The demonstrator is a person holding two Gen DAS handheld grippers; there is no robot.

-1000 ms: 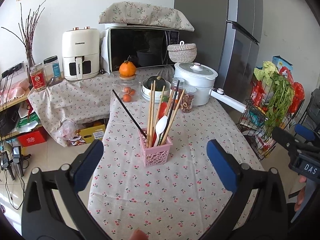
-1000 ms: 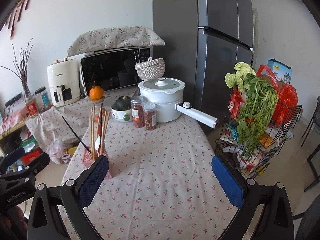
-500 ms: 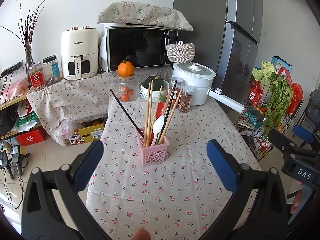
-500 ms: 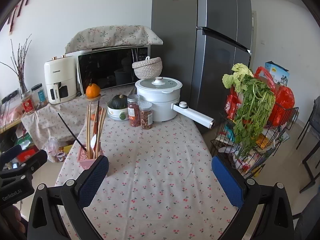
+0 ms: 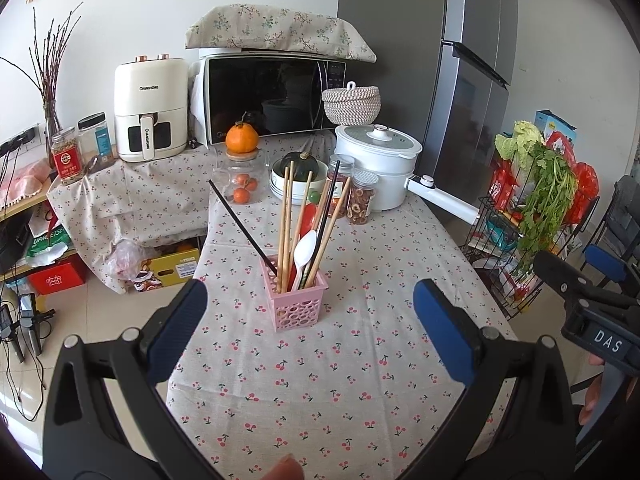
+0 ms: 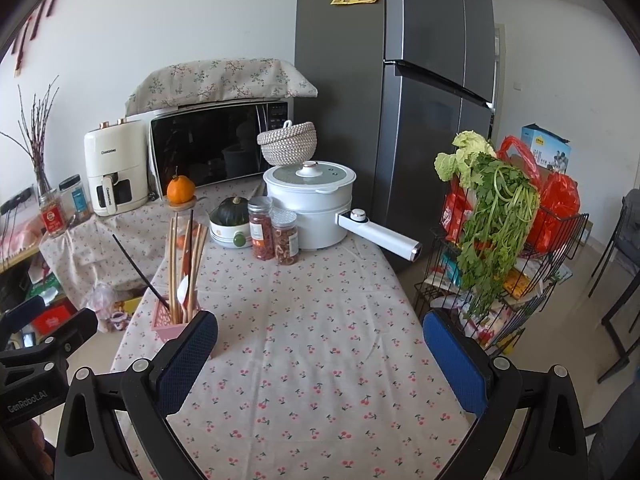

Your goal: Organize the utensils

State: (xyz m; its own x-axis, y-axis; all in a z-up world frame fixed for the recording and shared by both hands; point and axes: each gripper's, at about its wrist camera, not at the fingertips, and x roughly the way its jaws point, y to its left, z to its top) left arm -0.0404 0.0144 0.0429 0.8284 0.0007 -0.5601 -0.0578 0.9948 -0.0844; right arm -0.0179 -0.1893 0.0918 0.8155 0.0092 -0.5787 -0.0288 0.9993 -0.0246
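Note:
A pink perforated utensil basket (image 5: 295, 303) (image 6: 166, 322) stands on the cherry-print tablecloth (image 5: 320, 380). It holds several wooden chopsticks (image 5: 285, 220), black chopsticks (image 5: 245, 229), a white spoon (image 5: 304, 245) and a red utensil. My left gripper (image 5: 310, 330) hovers open in front of the basket, well short of it, with nothing between its blue pads. My right gripper (image 6: 320, 350) is open too, over the table's near middle, the basket just behind its left pad (image 6: 188, 354).
At the table's far end stand a white pot with a long handle (image 6: 316, 204), two spice jars (image 6: 276, 232), a bowl with a dark squash (image 6: 231, 224) and a glass jar topped by an orange (image 5: 241, 168). A wire rack of vegetables (image 6: 496, 240) stands right of the table.
Both grippers have pulled back from the table and slightly up, so the basket looks smaller and farther. Both stayed open and nothing was picked up.

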